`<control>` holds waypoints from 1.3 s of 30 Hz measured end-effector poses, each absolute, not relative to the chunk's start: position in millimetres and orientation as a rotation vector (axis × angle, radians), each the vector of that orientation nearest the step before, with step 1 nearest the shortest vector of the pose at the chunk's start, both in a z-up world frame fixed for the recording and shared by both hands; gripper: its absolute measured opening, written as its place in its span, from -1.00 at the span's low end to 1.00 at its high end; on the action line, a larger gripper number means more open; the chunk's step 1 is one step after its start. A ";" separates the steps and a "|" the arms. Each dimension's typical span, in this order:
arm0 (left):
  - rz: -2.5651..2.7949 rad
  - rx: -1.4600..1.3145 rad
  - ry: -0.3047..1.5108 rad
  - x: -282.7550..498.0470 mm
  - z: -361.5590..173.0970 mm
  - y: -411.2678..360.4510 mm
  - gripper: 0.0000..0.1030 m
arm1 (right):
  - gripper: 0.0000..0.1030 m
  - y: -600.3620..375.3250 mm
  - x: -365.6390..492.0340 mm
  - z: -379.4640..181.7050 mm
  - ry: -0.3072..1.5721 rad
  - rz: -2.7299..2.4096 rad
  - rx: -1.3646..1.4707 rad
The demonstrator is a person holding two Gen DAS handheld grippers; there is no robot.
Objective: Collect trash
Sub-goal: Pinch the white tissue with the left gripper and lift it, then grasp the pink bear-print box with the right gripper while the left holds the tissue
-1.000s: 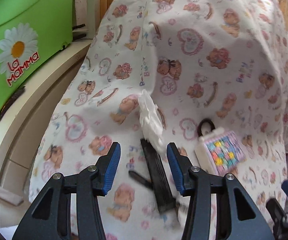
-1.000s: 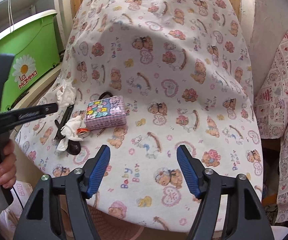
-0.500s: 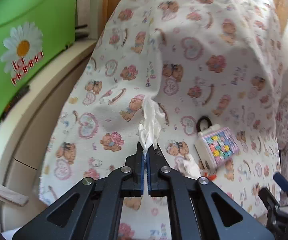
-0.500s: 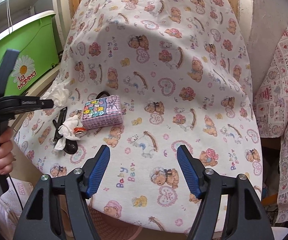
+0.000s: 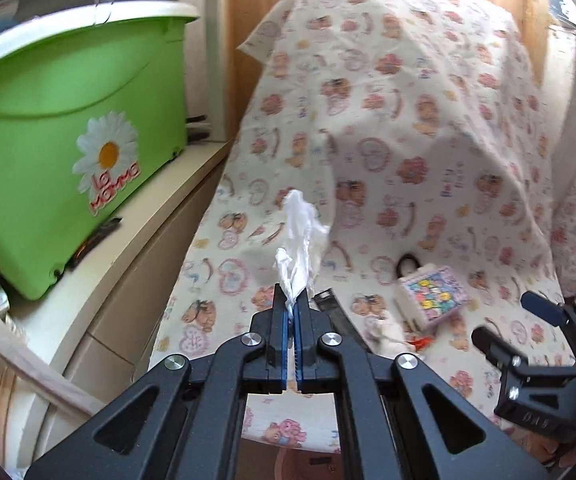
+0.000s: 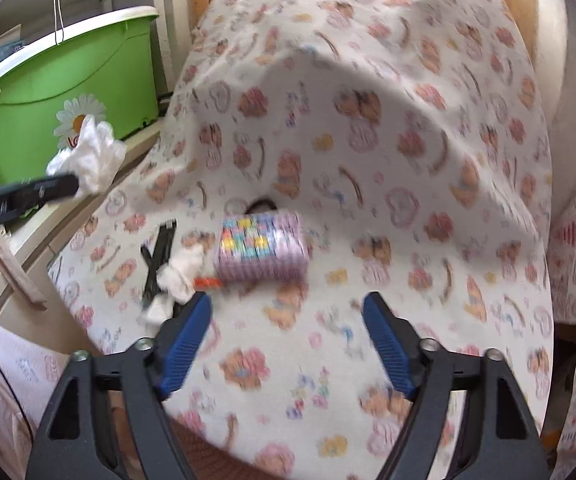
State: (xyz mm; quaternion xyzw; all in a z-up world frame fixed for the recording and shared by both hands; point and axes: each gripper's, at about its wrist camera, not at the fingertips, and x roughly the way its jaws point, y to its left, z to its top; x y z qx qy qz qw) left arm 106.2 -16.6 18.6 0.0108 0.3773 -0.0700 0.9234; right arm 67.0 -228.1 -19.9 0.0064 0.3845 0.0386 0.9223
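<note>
Holding one crumpled white tissue clamped in your left gripper above the cloth-covered surface, you have your right gripper spread wide and empty, just short of a second tissue wad awaiting collection beside the black comb.

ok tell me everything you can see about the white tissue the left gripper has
The white tissue is a crumpled, thin, papery wad, pinched at its lower end by the shut left gripper. Its loose upper part sticks out beyond the fingertips in ragged folds. It hangs clear of the bear-print cloth, touching nothing but the blue pads. From the right wrist view it shows as a puffy white bunch in front of the green tub.
</note>
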 end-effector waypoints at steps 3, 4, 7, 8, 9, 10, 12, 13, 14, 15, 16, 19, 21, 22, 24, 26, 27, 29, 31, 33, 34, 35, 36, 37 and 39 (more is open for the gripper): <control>-0.154 -0.018 0.803 111.0 11.7 -10.4 -0.97 | 0.69 -223.6 84.4 -20.8 0.795 0.083 0.041; -0.154 -0.019 0.803 111.4 10.7 -9.6 -0.97 | 0.69 -223.3 89.9 -23.6 0.805 0.091 0.060; -0.151 0.009 0.795 111.3 7.9 -12.0 -0.97 | 0.69 -222.2 103.0 -35.4 0.829 0.093 0.079; -0.154 0.016 0.793 111.4 6.9 -12.8 -0.97 | 0.69 -221.9 105.6 -39.7 0.832 0.090 0.076; -0.156 0.022 0.792 111.8 6.4 -13.8 -0.97 | 0.69 -221.8 108.0 -43.9 0.837 0.088 0.075; -0.155 0.028 0.790 112.2 5.7 -14.5 -0.97 | 0.69 -221.4 109.6 -48.7 0.839 0.093 0.076; -0.150 0.034 0.783 112.8 5.2 -15.2 -0.97 | 0.69 -218.0 113.7 -54.9 0.851 0.100 0.068; -0.149 0.033 0.781 113.2 4.9 -15.1 -0.97 | 0.69 -215.5 115.8 -57.1 0.857 0.104 0.065; -0.149 0.031 0.781 113.8 4.6 -15.0 -0.97 | 0.69 -213.4 118.4 -59.1 0.861 0.116 0.067; -0.148 0.029 0.781 114.6 4.3 -14.7 -0.96 | 0.69 -211.0 120.8 -60.9 0.866 0.131 0.066; -0.147 0.026 0.783 115.7 4.1 -14.2 -0.96 | 0.69 -208.2 123.7 -62.9 0.871 0.140 0.059; -0.141 0.024 0.791 118.2 2.2 -13.0 -0.96 | 0.69 -201.9 130.3 -68.3 0.885 0.137 0.032; -0.138 0.024 0.792 118.3 1.2 -12.2 -0.96 | 0.63 -197.9 133.5 -73.0 0.904 0.134 0.006; -0.139 0.025 0.791 118.1 1.3 -12.1 -0.96 | 0.52 -196.4 134.9 -75.0 0.911 0.126 -0.008; -0.140 0.027 0.786 117.1 2.2 -12.1 -0.96 | 0.44 -196.7 133.6 -73.3 0.900 0.119 -0.009; -0.142 0.032 0.781 115.9 2.6 -14.1 -0.96 | 0.44 -199.0 130.0 -68.4 0.884 0.122 0.008; -0.142 0.040 0.779 114.7 2.1 -15.9 -0.96 | 0.44 -201.6 126.4 -64.7 0.874 0.116 0.013; -0.143 0.066 0.774 111.5 -0.3 -20.1 -0.96 | 0.44 -206.8 119.6 -56.8 0.857 0.107 0.025; -0.146 0.080 0.770 108.6 -1.5 -23.0 -0.96 | 0.44 -212.7 113.8 -50.7 0.851 0.098 0.041; -0.152 0.084 0.759 105.1 -0.3 -23.9 -0.96 | 0.44 -218.3 109.2 -46.4 0.841 0.084 0.057; -0.152 0.089 0.748 102.9 1.2 -24.3 -0.96 | 0.44 -221.6 106.2 -44.5 0.835 0.074 0.064; -0.153 0.096 0.734 100.5 3.3 -24.6 -0.96 | 0.44 -225.4 104.3 -42.4 0.830 0.066 0.067; -0.156 0.107 0.715 97.3 5.9 -25.3 -0.96 | 0.44 -228.9 101.6 -40.5 0.822 0.052 0.070; -0.158 0.116 0.695 94.2 8.5 -25.9 -0.96 | 0.44 -231.6 98.8 -38.7 0.817 0.042 0.072; -0.160 0.132 0.652 86.3 14.7 -27.3 -0.96 | 0.44 -237.6 94.7 -35.6 0.805 0.022 0.080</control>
